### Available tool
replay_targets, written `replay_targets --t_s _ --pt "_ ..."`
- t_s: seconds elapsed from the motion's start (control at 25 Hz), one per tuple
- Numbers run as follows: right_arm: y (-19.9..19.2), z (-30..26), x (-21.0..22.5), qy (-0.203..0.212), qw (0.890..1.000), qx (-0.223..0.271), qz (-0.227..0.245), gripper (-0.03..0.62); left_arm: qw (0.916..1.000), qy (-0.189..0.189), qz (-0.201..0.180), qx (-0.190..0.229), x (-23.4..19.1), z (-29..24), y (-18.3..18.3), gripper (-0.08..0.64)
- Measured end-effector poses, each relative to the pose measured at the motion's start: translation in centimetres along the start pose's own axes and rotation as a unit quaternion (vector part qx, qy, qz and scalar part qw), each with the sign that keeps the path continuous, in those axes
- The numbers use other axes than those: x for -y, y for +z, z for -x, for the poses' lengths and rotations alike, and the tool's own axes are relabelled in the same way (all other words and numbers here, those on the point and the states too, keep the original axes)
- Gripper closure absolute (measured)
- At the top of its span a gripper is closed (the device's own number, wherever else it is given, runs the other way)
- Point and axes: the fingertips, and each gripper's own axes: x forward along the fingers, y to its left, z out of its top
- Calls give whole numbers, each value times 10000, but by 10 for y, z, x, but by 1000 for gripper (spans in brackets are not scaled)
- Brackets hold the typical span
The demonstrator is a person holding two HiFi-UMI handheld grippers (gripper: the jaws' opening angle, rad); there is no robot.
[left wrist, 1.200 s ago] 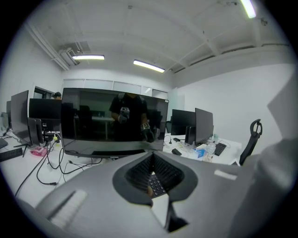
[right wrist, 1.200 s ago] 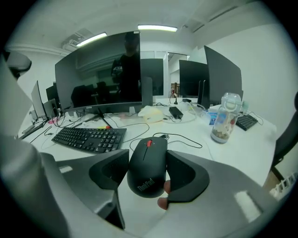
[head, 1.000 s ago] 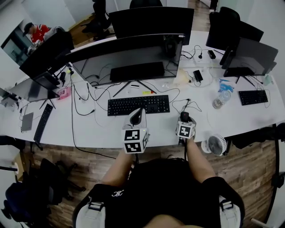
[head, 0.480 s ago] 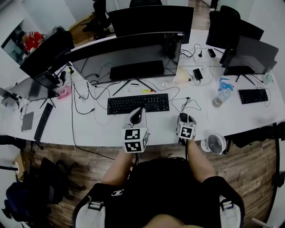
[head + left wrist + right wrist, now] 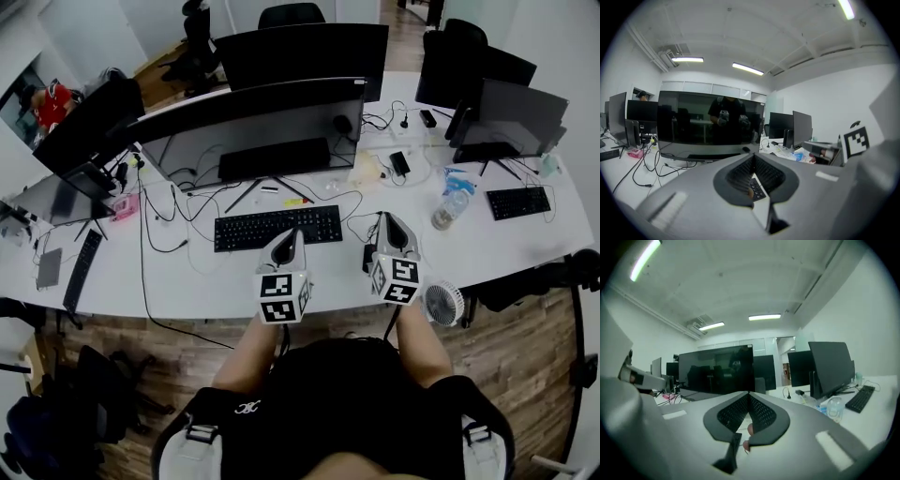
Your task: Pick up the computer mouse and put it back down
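right gripper [image 5: 390, 225]: jaws just closed, empty, held above desk [image 5: 187, 281] | mouse [image 5: 368, 258] on desk just beside (looks set down) | left gripper [image 5: 293, 234]: closed, empty, idle

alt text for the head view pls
Seen from above, a person holds two grippers over a white desk with a black keyboard and monitors. The right gripper has just closed its jaws on nothing; the left gripper is shut too.

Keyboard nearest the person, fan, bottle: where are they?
Keyboard [image 5: 278, 228], head view, middle of its keys.
Fan [image 5: 441, 303], head view, centre of its grille.
Bottle [image 5: 448, 209], head view, its clear body.
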Motion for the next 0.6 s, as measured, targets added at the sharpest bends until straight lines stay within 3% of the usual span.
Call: replay_targets --t_s 0.2,0.6 --pt "60 21 -3 0 9978 612 244 589 9999 -82 23 80 11 -1 3 505" --pt "65 40 -1 82 9975 681 184 589 9998 -63 41 187 18 2 7 505"
